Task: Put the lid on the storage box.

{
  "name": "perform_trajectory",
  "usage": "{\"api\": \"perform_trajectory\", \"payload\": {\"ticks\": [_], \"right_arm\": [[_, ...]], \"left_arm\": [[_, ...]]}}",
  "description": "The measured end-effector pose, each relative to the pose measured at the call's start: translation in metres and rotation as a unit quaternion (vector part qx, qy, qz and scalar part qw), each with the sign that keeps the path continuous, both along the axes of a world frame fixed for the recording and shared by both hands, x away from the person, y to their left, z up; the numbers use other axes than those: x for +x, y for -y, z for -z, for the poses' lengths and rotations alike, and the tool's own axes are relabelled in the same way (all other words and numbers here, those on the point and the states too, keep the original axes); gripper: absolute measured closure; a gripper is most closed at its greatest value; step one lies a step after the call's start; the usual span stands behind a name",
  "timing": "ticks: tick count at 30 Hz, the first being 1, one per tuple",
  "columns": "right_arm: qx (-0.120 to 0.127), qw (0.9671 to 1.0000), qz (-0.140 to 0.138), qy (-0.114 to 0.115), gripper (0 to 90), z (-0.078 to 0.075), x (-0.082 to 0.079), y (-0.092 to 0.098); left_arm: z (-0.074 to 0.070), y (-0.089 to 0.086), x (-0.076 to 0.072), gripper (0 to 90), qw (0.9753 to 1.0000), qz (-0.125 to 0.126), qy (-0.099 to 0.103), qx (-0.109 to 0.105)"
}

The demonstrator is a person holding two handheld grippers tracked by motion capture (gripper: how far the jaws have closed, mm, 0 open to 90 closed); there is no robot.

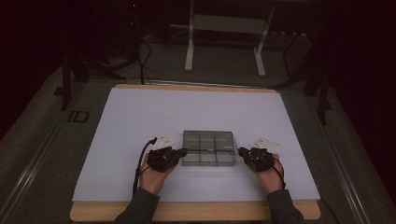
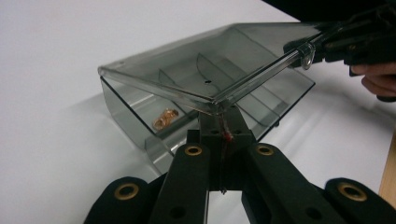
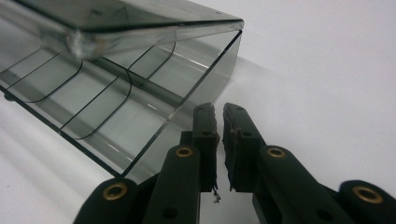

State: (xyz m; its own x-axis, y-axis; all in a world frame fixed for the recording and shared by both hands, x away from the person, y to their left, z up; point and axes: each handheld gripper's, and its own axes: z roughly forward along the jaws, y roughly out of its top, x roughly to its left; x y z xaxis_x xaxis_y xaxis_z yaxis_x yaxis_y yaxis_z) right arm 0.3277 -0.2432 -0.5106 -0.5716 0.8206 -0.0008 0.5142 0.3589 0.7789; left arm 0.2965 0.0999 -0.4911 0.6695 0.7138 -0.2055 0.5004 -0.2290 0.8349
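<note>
The clear box (image 1: 208, 148) looks light, hard and slippery — its lid is pinched by the left hand-held gripper (image 2: 223, 122). The right hand-held gripper (image 3: 218, 122) is pressed together — nothing is held.

The counter (image 1: 140, 116) is a wooden board covered by a white sheet, its wood edge exposed along the near and far sides. One item rests directly on the sheet: a smoked clear compartment box (image 1: 208, 148), set centrally toward the near edge, holding small gold-coloured pieces (image 2: 165, 118).
</note>
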Motion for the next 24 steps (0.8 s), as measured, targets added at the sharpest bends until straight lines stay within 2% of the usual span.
{"api": "perform_trajectory", "payload": {"ticks": [15,24], "right_arm": [[-0.001,1.0,-0.005,-0.007,82.9,0.006,-0.002,0.0],[-0.001,1.0,-0.005,-0.008,82.8,0.006,-0.002,0.001]], "left_arm": [[0.016,-0.005,-0.009,89.5,0.9998,0.001,-0.02,0.002],[0.018,-0.008,-0.013,89.4,0.9998,0.003,-0.02,0.009]]}}
